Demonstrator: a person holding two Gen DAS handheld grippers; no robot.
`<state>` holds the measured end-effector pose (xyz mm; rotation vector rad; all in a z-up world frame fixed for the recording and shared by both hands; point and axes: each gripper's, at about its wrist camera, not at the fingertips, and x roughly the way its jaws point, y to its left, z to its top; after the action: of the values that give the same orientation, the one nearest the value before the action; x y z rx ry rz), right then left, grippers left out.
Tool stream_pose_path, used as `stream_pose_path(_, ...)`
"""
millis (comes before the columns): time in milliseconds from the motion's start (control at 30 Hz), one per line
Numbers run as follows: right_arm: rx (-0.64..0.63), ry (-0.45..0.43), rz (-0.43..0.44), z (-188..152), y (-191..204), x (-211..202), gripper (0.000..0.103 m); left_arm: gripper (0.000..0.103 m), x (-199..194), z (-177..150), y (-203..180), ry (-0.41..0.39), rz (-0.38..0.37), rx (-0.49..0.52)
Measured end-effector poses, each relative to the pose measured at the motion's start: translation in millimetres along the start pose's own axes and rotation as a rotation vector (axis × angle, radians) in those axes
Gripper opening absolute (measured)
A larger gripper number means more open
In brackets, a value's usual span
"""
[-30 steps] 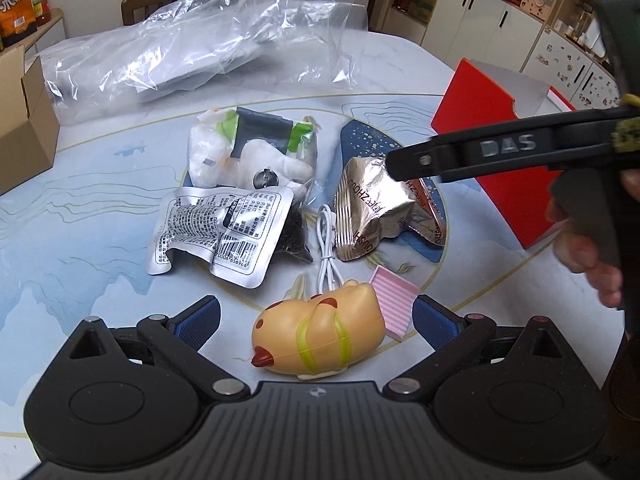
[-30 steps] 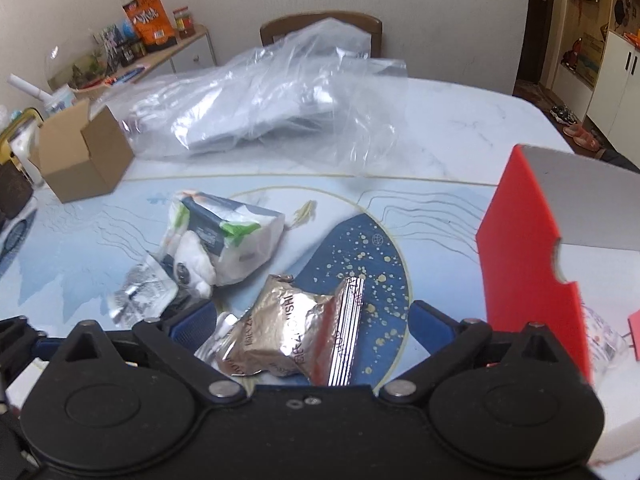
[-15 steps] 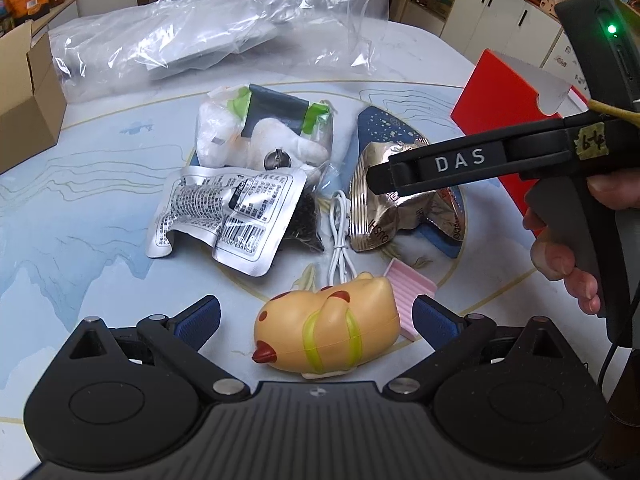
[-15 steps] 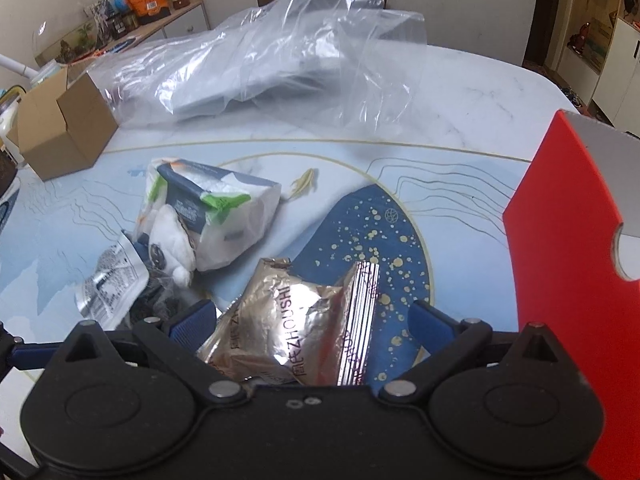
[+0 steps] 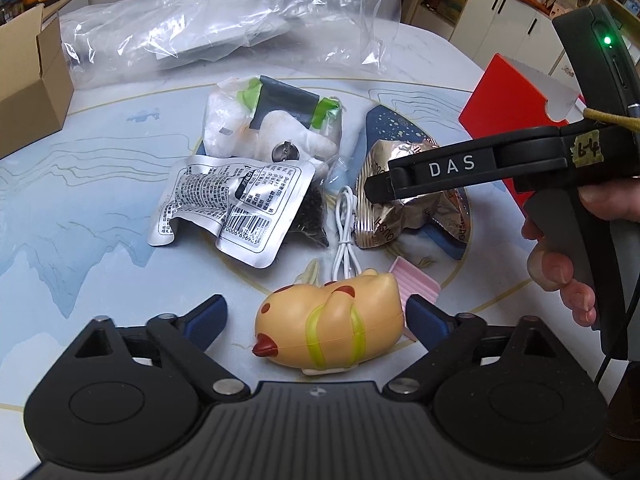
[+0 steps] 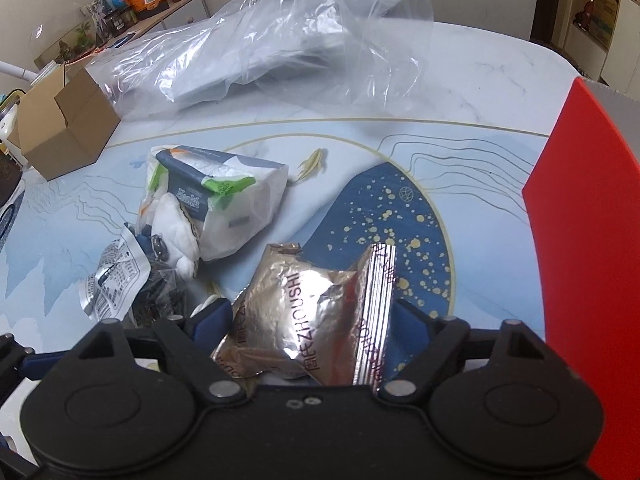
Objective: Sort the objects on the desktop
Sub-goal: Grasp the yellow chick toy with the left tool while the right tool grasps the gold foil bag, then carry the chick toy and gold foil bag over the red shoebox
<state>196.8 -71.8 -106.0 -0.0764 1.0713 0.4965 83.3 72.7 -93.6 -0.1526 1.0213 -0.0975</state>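
Note:
A yellow chick toy lies on the table between the fingers of my open left gripper, touching the right blue pad. My right gripper is open around a gold foil snack bag, which also shows in the left wrist view under the right gripper's black finger. A silver printed pouch, a white tissue pack, a white cable and a pink ridged piece lie nearby.
A red box stands at the right, also in the right wrist view. A big clear plastic bag lies at the back. A cardboard box sits at the far left.
My right gripper has moved down and forward over the gold foil bag, which now sits between its fingers. My left gripper has edged closer to the chick toy.

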Motion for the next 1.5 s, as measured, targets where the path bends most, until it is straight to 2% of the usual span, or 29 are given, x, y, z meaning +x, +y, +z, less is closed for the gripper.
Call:
stream_pose_path(200, 0.004, -0.001, 0.007, -0.6, 0.5, -0.1, 0.077, 0.077, -1.4, 0.3, -2.0, -0.007, -0.027, 0.011)
stream_pose_path(233, 0.005, 0.0, 0.008, -0.7, 0.0, 0.0, 0.075, 0.076, -1.5, 0.3, -2.6, -0.007, -0.03, 0.013)
stream_pose_path(333, 0.016, -0.001, 0.022, -0.5, -0.2, -1.0, 0.062, 0.075, -1.8, 0.7, -1.5, -0.008, -0.035, 0.007)
stream_pose_path(400, 0.015, -0.002, 0.016, -0.3, 0.4, -1.4, 0.06, 0.074, -1.9, 1.0, -0.1, -0.009, -0.041, -0.001)
stream_pose_path(800, 0.046, -0.028, 0.019, -0.2, -8.9, -23.3, 0.059, 0.073, -12.4, 6.8, 1.7, -0.034, -0.054, -0.007)
stream_pose_path(1167, 0.062, -0.068, 0.037, -0.8, -24.7, -74.5, 0.059, 0.073, -31.9, 24.0, -9.6, -0.068, -0.068, 0.015)
stream_pose_path(1500, 0.079, -0.107, 0.062, -3.6, -43.2, -121.4, 0.059, 0.073, -49.8, 47.1, -38.5, -0.12, -0.108, 0.046)
